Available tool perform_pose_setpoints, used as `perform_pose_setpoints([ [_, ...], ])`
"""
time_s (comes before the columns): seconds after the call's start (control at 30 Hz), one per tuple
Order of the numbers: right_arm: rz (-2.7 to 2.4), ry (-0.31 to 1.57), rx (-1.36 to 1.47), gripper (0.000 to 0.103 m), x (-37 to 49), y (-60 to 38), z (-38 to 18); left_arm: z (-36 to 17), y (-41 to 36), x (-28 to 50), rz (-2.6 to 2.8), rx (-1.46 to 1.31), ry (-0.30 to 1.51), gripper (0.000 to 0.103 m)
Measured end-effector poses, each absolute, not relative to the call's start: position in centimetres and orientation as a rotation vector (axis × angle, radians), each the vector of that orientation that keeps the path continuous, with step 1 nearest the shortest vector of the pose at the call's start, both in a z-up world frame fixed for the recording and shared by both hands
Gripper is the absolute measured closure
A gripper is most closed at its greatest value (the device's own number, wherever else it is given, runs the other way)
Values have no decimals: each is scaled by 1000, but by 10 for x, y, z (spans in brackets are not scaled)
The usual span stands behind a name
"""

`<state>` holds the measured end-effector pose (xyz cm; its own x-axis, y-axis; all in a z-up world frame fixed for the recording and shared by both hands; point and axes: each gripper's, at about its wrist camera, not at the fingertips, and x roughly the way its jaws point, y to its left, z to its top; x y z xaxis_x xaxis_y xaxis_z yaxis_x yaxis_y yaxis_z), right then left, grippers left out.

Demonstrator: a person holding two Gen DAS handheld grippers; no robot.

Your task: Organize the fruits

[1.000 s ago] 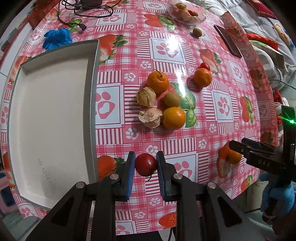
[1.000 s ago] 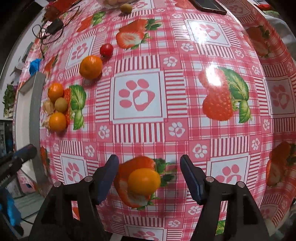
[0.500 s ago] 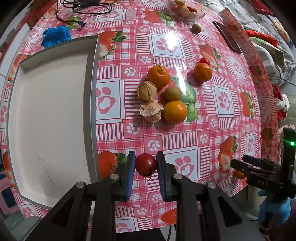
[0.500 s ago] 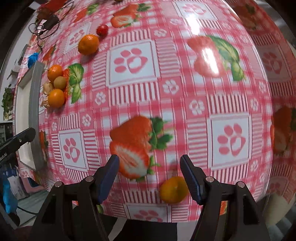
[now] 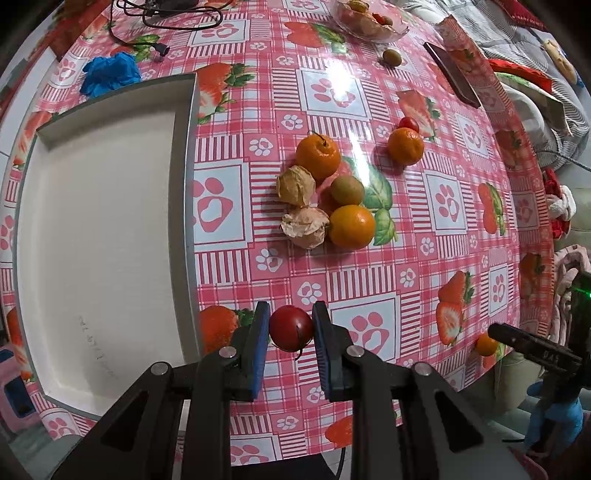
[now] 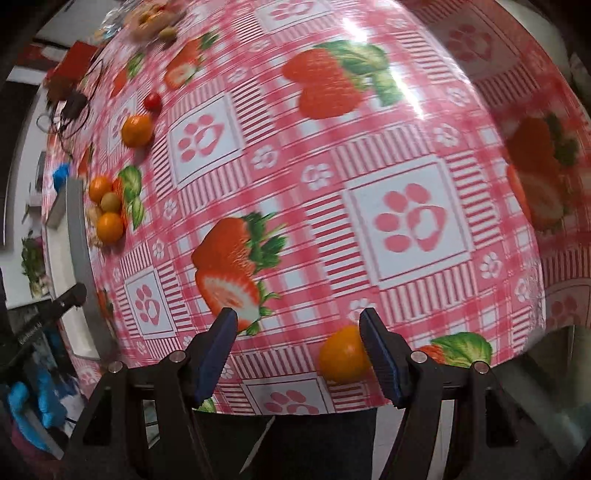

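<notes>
Fruits (image 5: 350, 226); black arm (image 5: 532, 347) lettering perhaps "DAS"

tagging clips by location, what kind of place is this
Most likely a home, at a dining or living-room table: a strawberry-and-paw-print vinyl tablecloth covers it, a glass bowl of fruit and a phone sit at the far side, and striped bedding or cushions lie beyond.

On the tabletop (image 5: 447, 229), the tray (image 5: 99, 229) lies at nine o'clock of the fruit cluster (image 5: 325, 199); a bowl (image 5: 369, 22) sits far at twelve.
</notes>
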<state>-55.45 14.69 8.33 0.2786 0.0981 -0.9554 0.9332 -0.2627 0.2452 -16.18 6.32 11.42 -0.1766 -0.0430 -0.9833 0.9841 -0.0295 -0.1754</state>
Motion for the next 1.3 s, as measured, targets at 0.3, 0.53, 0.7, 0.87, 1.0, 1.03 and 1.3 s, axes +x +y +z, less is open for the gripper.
perform_pose_setpoints([
  [0.3,-1060,1156,1561,33,-553,158,82,117,60,-158,-1354,1069,1287,78],
  [0.53,-1068,1173,1480,33,-541,140,77,112,68,-159,-1334,1087,1303,78],
  [0.7,-1072,1130,1417,33,-528,111,76,114,70,-159,-1334,1095,1289,78],
  [0.87,-1090,1075,1330,33,-513,64,78,116,74,-157,-1327,1094,1281,78],
  [1.0,-1120,1062,1268,33,-509,24,77,113,77,-155,-1314,1099,1287,78],
  [1.03,-1128,1056,1262,33,-508,15,74,112,77,-154,-1309,1102,1288,78],
  [1.3,-1188,1020,1220,63,-494,-28,53,107,78,-155,-1290,1106,1306,78],
])
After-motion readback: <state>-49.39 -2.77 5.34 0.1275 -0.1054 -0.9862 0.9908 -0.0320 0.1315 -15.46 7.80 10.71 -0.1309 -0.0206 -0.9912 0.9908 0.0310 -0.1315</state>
